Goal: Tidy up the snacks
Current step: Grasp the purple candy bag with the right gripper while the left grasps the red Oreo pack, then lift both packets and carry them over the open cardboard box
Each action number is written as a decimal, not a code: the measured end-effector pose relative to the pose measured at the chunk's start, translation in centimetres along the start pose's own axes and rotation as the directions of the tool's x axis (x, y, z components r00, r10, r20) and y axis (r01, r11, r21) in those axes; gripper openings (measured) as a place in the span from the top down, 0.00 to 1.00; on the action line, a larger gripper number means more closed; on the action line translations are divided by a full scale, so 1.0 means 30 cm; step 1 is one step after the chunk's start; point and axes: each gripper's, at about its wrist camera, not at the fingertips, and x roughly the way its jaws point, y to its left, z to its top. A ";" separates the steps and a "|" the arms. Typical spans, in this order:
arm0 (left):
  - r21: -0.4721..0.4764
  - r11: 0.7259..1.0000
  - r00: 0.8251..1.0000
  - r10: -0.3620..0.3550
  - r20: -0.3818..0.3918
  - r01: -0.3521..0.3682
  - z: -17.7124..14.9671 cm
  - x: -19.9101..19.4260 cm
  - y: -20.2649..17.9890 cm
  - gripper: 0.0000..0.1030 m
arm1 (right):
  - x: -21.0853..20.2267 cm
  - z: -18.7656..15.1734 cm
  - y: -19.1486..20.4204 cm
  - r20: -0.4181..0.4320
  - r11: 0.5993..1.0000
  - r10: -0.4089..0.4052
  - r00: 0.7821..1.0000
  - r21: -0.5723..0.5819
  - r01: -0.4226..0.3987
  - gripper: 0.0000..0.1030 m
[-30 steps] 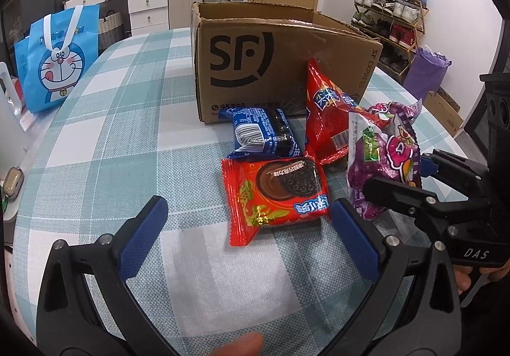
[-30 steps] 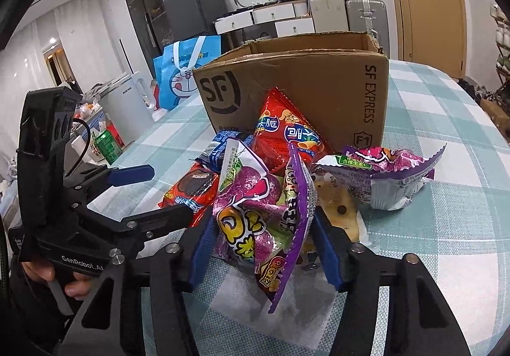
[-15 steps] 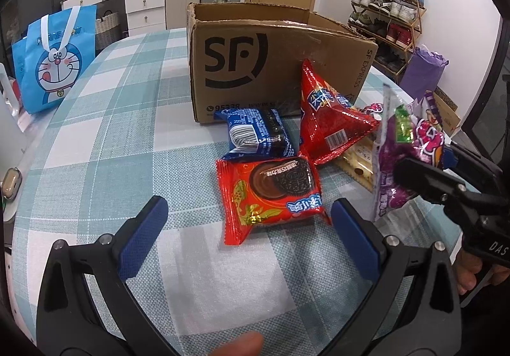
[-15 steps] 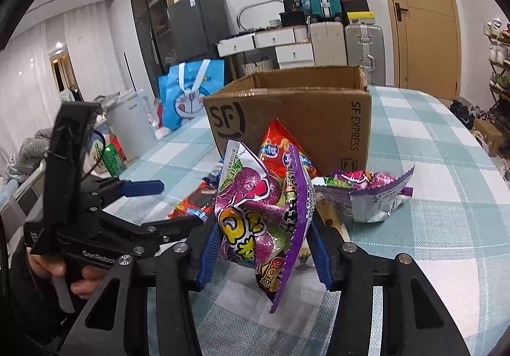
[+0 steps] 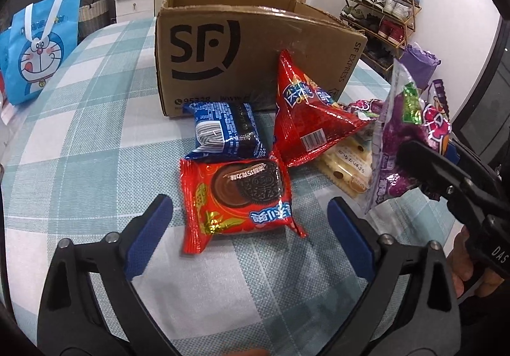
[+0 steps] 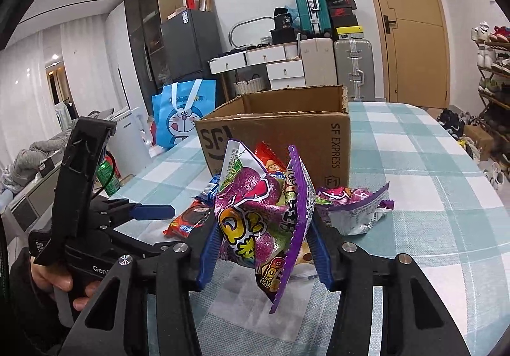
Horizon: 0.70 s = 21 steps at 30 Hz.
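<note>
My right gripper [image 6: 264, 247] is shut on a purple candy bag [image 6: 261, 215] and holds it above the table; the bag also shows at the right of the left wrist view [image 5: 411, 139]. My left gripper [image 5: 250, 222] is open, just short of a red Oreo pack [image 5: 239, 196] lying on the checked tablecloth. Behind it lie a blue Oreo pack [image 5: 226, 129], a red triangular chip bag [image 5: 306, 116] and a yellow biscuit pack [image 5: 347, 164]. An open SF cardboard box [image 5: 248, 46] stands behind them. A second purple bag [image 6: 353, 206] lies beside the box.
A blue Doraemon bag [image 5: 38, 46] stands at the table's left edge. A shoe rack [image 5: 382, 11] is beyond the table's right side. Drawers and suitcases [image 6: 318, 62] stand by the far wall.
My right gripper has lifted the purple candy bag up off the table. My left gripper has moved slightly closer to the red Oreo pack and stays open.
</note>
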 end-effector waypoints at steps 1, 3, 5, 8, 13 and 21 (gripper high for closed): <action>-0.005 1.000 1.000 -0.006 -0.010 0.006 0.000 0.009 0.000 0.15 | -0.003 0.001 -0.003 0.002 1.000 -0.001 1.000 0.002 0.001 0.51; -0.005 1.000 1.000 -0.002 -0.003 0.002 -0.002 0.009 -0.004 0.18 | -0.008 0.003 -0.006 0.007 1.000 -0.005 1.000 0.005 0.005 0.51; -0.004 1.000 1.000 -0.004 -0.003 0.004 -0.001 0.012 -0.009 0.22 | -0.009 0.005 -0.010 0.009 1.000 -0.008 1.000 0.008 0.008 0.51; 0.000 1.000 1.000 0.005 0.001 -0.005 -0.004 0.012 -0.011 0.29 | -0.008 0.004 -0.015 0.009 1.000 -0.011 1.000 0.012 0.011 0.51; 0.024 1.000 1.000 0.017 0.007 -0.017 -0.011 0.007 -0.024 0.46 | -0.008 0.002 -0.014 0.010 1.000 -0.014 1.000 0.012 0.014 0.51; 0.067 0.998 1.000 0.000 0.022 -0.001 -0.048 -0.031 -0.061 0.53 | -0.016 0.004 -0.019 0.017 1.000 -0.020 1.000 0.020 0.019 0.51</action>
